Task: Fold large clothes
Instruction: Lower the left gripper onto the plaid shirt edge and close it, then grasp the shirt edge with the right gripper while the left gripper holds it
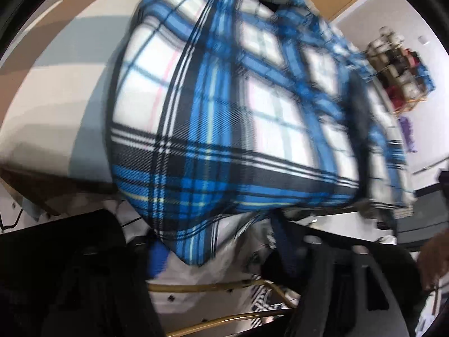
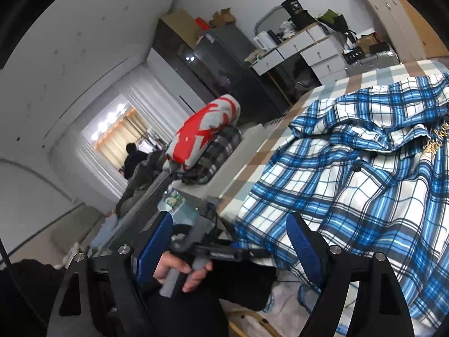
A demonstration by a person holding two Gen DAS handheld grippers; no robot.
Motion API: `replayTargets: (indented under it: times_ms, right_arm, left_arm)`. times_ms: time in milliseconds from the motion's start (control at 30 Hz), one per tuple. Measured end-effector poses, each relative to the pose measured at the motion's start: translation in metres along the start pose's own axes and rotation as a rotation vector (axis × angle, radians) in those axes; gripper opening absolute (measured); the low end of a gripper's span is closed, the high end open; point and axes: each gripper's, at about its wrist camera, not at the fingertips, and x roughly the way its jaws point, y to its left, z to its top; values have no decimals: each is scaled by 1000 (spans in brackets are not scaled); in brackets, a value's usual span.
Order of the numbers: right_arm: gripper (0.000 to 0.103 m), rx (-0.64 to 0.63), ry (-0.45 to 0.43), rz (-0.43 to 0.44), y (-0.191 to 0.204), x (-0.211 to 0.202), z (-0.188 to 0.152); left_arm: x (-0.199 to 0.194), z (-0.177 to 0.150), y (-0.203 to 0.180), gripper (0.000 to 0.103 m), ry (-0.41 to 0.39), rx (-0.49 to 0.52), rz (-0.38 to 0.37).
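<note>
The plaid shirt [image 2: 350, 174] sprawls on the bed [image 2: 314, 95] right of the released right hand-held gripper [image 2: 227, 241], while the left hand-held gripper [image 1: 221, 255] looks, through blur, clenched on its hem.

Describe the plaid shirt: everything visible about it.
The plaid shirt is woven cloth, white checked with blue and black lines, and has dark buttons and gold script near the collar. It lies rumpled and unfolded on the striped bed, its hem near the bed's edge. The right gripper hovers over that hem, jaws wide, nothing between them. In the left wrist view, blurred folds fill the frame.
</note>
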Motion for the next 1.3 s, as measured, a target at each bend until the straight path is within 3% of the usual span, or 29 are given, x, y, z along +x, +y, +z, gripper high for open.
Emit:
replayTargets:
  times_ms: [100,167,333,500,767,967,1100,1133,1200,1233,1267,1300]
  right_arm:
    - [85,4,12,0,-1,4,-1]
    - [85,8,14,2,-2,6,-1]
    - [85,16,14,-6,-5,6,-2]
    - [85,21,68,2,-6,18,-4]
    - [85,-163,295,-162,19,90,-32]
    - [84,-282,293,-299,31,143,-32]
    - [83,-331,307,-424,27,173,-27]
    - [79,-327,295,-444,24,176,-25]
    - [48,-284,259,-453,14,171,-21]
    - [22,-234,256,-456,6,169,-17]
    - [4,-190,250,-461,-1,166,-15]
    - [2,-153,232,-464,-6,162,-13]
  left_arm:
    - [-17,-3,-2,11,-48,33,-59]
    - [-30,-5,-5,7,-78,60,-111]
    - [-58,-8,-15,6,-163,157,-185]
    - [-72,15,-35,5,-189,225,-174]
    - [-80,48,-44,2,-221,275,-225]
    - [-82,69,-45,2,-171,222,-306]
    - [-93,74,-53,2,-169,253,-337]
    - [-94,75,-54,2,-159,252,-350]
    - [-94,77,-50,2,-139,244,-351]
    - [-94,77,-48,2,-135,242,-348]
    - [-95,77,-46,2,-137,246,-339]
    - [-94,76,-43,2,-143,251,-321]
